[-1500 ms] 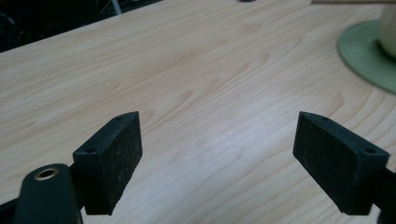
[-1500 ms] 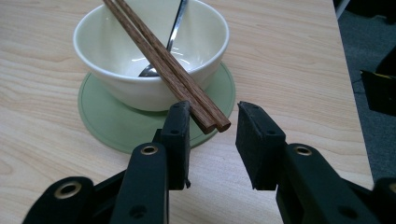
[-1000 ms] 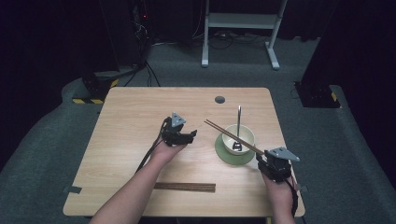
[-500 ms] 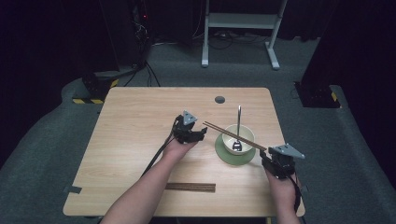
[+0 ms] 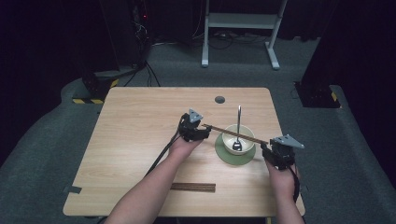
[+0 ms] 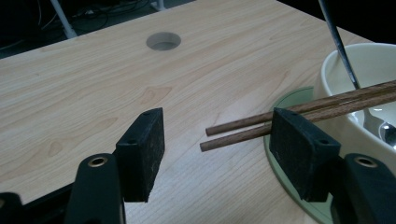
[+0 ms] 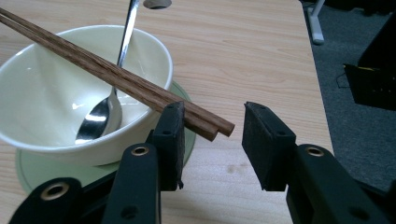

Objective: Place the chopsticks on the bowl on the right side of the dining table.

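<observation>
At chopsticks' [image 5: 236,133] ends | left tongs [image 6: 219,140] wide | right tongs [image 7: 212,133] wide, seemingly untouching

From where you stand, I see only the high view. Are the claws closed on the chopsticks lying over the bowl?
Observer: No. In the left gripper view the left claw is open, and the chopsticks end in the gap between its jaws, untouched as far as I can tell.
Operator: And the right side?
Observer: The right claw is open too; the chopsticks' other ends poke out between its jaws, close to the left one.
Operator: Is something inside the bowl?
Observer: A metal spoon rests with its head at the bottom of the bowl, handle leaning on the far rim.
</observation>
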A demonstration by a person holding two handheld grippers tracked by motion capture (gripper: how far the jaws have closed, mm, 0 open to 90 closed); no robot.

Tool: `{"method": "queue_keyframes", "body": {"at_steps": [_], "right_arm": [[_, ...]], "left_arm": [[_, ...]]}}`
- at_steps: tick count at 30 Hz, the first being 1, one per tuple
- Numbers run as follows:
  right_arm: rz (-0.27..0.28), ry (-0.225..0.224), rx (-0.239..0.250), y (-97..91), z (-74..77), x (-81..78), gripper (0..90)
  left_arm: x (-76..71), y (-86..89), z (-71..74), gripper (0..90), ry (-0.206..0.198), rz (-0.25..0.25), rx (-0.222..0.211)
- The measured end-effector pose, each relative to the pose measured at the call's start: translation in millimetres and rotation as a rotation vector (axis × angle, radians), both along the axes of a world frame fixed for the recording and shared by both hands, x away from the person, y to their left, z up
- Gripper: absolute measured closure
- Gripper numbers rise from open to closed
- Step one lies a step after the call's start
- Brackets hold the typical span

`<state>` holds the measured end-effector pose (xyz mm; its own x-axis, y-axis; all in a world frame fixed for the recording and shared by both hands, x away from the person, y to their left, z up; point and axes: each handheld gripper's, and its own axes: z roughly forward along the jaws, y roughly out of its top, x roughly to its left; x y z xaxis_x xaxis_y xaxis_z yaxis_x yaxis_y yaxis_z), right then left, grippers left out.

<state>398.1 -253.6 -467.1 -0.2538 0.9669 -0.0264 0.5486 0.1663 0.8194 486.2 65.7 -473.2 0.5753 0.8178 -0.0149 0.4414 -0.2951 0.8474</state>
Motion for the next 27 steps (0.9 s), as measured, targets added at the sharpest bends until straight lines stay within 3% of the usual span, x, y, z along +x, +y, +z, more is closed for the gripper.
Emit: {"method": "queue_keyframes", "body": {"at_steps": [5, 14, 19, 27], "right_arm": [[0.0, 0.009, -0.011, -0.8, -3.5, 6.5, 56.3], [0.045, 0.012, -0.02, -3.2, -3.9, 14.4, 49.6], [0.07, 0.011, -0.014, -2.3, -3.5, 14.2, 48.7], [0.063, 0.006, -0.013, -0.6, -5.5, 10.0, 48.0]], "left_arm": [[-1.3, -4.7, -2.0, 36.1, 0.022, -0.008, -0.001], [-8.4, -6.2, -3.4, 35.5, 0.019, -0.027, 0.017], [-11.3, -8.0, -4.3, 35.4, 0.013, -0.034, 0.018], [-11.5, -9.7, -6.3, 35.3, 0.021, -0.038, -0.001]]}}
